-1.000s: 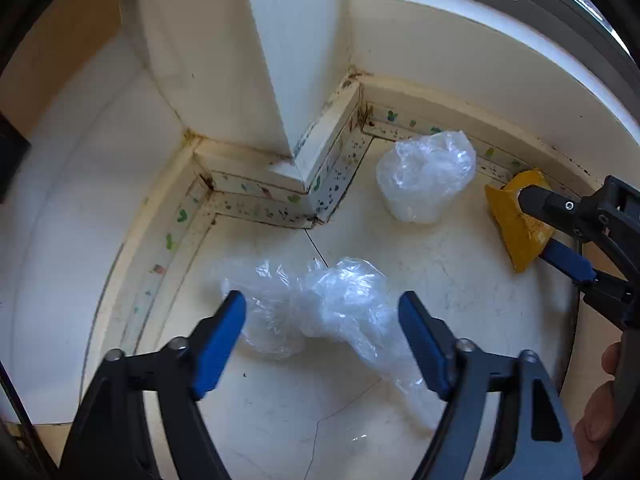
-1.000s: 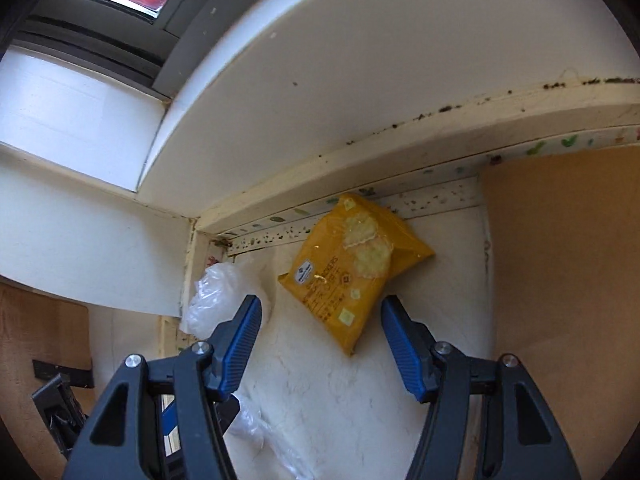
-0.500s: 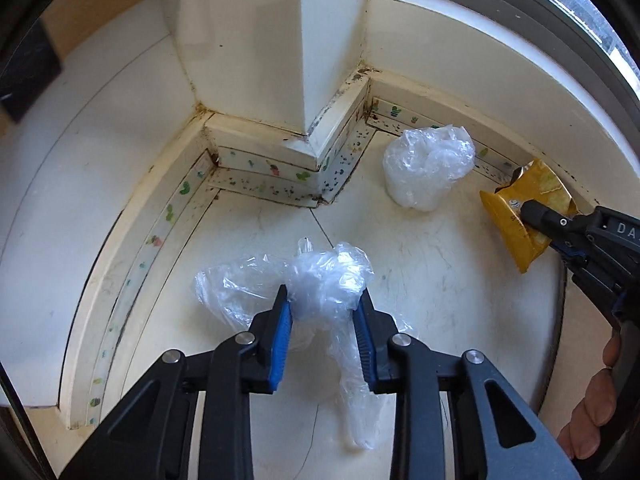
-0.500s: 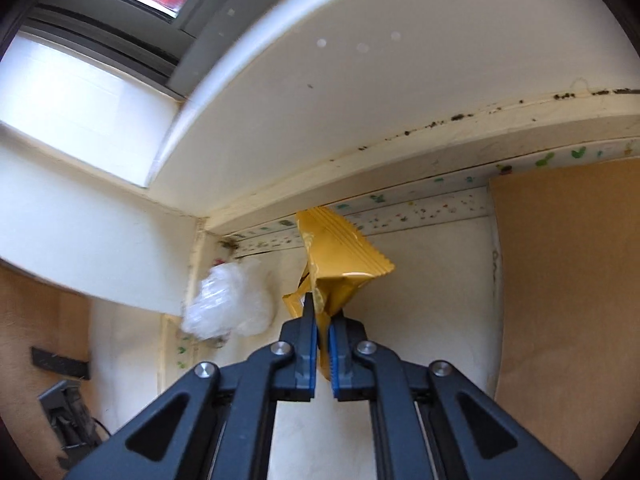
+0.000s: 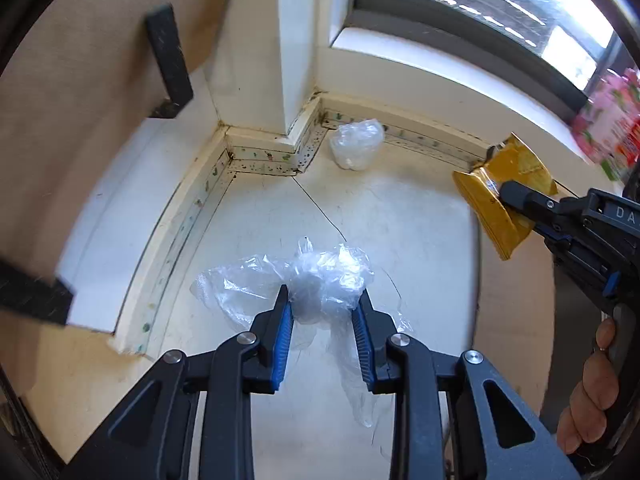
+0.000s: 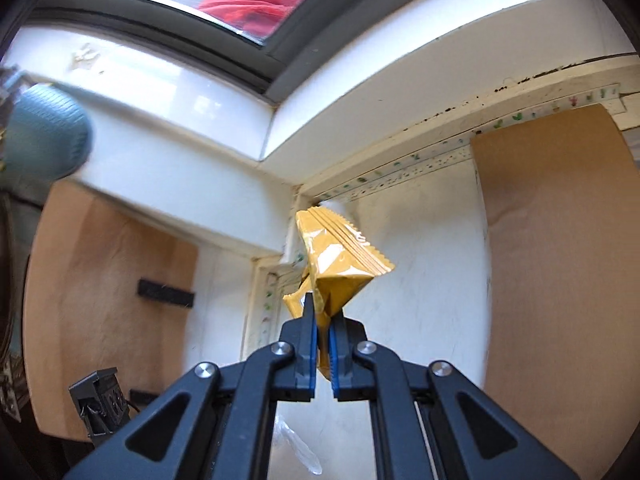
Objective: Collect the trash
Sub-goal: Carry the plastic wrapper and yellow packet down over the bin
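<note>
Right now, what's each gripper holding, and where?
Left gripper: crumpled clear plastic bag, pinched mid-bunch. Right gripper: yellow snack wrapper, by its lower edge.

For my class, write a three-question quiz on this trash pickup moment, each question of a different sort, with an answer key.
1. True or false: the right gripper is shut on the yellow snack wrapper.
2. What does the left gripper hold?
A. a paper cup
B. a crumpled clear plastic bag
C. a bottle cap
3. Fill in: one more bunched clear plastic bag lies on the floor against the ____ under the window.

Key
1. True; its pads pinch the wrapper.
2. B.
3. Wall.
</note>
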`<move>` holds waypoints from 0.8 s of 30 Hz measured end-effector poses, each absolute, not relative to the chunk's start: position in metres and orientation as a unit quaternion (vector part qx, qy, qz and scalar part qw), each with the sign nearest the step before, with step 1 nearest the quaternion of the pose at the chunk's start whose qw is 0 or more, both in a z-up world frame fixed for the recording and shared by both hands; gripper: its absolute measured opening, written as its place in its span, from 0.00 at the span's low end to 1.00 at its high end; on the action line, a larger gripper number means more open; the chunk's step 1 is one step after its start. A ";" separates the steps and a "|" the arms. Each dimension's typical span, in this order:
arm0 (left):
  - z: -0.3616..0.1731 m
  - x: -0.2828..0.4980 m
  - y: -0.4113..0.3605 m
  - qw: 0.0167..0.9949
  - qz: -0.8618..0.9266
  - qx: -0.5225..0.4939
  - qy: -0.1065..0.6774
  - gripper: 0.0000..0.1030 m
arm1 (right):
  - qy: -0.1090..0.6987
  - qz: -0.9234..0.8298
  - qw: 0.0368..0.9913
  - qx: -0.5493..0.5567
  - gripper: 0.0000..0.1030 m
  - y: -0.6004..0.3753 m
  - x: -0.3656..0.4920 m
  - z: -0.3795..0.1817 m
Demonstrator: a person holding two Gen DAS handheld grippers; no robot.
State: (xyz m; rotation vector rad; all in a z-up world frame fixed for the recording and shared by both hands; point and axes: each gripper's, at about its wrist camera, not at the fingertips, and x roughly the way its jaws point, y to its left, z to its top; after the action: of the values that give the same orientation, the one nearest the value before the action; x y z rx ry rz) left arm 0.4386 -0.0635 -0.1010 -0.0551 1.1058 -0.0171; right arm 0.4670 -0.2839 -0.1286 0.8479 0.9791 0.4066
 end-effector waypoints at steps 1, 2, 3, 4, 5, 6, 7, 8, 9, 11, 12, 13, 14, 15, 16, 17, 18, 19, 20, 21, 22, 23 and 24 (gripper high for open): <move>-0.092 0.430 -0.060 0.854 -0.015 -0.023 0.519 0.26 | 0.449 0.190 0.781 0.390 0.04 -0.283 0.455 -0.121; -0.085 0.418 -0.056 0.857 -0.020 -0.020 0.514 0.26 | 0.446 0.191 0.783 0.389 0.04 -0.280 0.444 -0.115; -0.076 0.405 -0.054 0.861 -0.026 -0.018 0.508 0.26 | 0.442 0.191 0.787 0.386 0.04 -0.277 0.431 -0.107; -0.070 0.394 -0.051 0.864 -0.033 -0.017 0.502 0.26 | 0.438 0.189 0.792 0.381 0.04 -0.274 0.413 -0.098; -0.062 0.378 -0.047 0.869 -0.042 -0.016 0.493 0.26 | 0.434 0.185 0.800 0.371 0.04 -0.269 0.399 -0.090; -0.053 0.364 -0.043 0.871 -0.050 -0.017 0.488 0.26 | 0.431 0.180 0.807 0.362 0.04 -0.266 0.384 -0.084; -0.047 0.350 -0.038 0.872 -0.059 -0.020 0.485 0.26 | 0.427 0.176 0.813 0.353 0.04 -0.261 0.365 -0.078; -0.043 0.337 -0.034 0.873 -0.066 -0.021 0.482 0.26 | 0.426 0.173 0.817 0.349 0.04 -0.256 0.350 -0.075; -0.038 0.323 -0.031 0.875 -0.071 -0.019 0.479 0.26 | 0.424 0.169 0.821 0.343 0.04 -0.251 0.335 -0.073; -0.035 0.294 -0.023 0.877 -0.078 -0.013 0.474 0.26 | 0.420 0.157 0.830 0.331 0.04 -0.243 0.299 -0.067; -0.037 0.284 -0.020 0.876 -0.082 -0.014 0.475 0.26 | 0.420 0.152 0.832 0.330 0.04 -0.237 0.279 -0.066; -0.037 0.273 -0.016 0.875 -0.085 -0.016 0.476 0.26 | 0.422 0.148 0.832 0.329 0.04 -0.233 0.263 -0.067; -0.039 0.259 -0.011 0.875 -0.089 -0.017 0.476 0.26 | 0.423 0.144 0.832 0.328 0.04 -0.229 0.246 -0.065; -0.042 0.246 -0.008 0.874 -0.092 -0.017 0.476 0.26 | 0.426 0.139 0.833 0.326 0.04 -0.223 0.229 -0.064; -0.044 0.235 -0.006 0.874 -0.096 -0.017 0.476 0.26 | 0.429 0.135 0.833 0.323 0.04 -0.217 0.213 -0.066; -0.047 0.221 -0.003 0.874 -0.099 -0.016 0.476 0.26 | 0.433 0.130 0.833 0.320 0.04 -0.212 0.199 -0.068; -0.051 0.210 0.000 0.873 -0.101 -0.015 0.477 0.26 | 0.439 0.126 0.832 0.316 0.04 -0.206 0.182 -0.070; -0.054 0.199 0.002 0.872 -0.104 -0.017 0.478 0.26 | 0.443 0.122 0.832 0.311 0.04 -0.202 0.169 -0.071; -0.056 0.184 0.004 0.871 -0.108 -0.020 0.478 0.26 | 0.447 0.117 0.833 0.305 0.04 -0.198 0.156 -0.073; -0.059 0.170 0.006 0.871 -0.111 -0.021 0.479 0.26 | 0.453 0.113 0.833 0.296 0.04 -0.193 0.142 -0.074; -0.063 0.162 0.006 0.870 -0.112 -0.021 0.480 0.26 | 0.459 0.111 0.833 0.287 0.04 -0.189 0.127 -0.076; -0.069 0.151 0.008 0.868 -0.115 -0.021 0.483 0.26 | 0.466 0.110 0.833 0.279 0.04 -0.185 0.116 -0.077; -0.074 0.141 0.009 0.866 -0.117 -0.022 0.486 0.26 | 0.475 0.109 0.832 0.267 0.04 -0.179 0.103 -0.080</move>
State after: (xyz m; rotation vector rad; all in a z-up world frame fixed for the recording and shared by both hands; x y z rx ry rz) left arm 0.1408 0.0093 -0.0744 -0.0467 1.0182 -0.2445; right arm 0.1027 -0.1795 -0.0800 0.5664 1.0062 0.2310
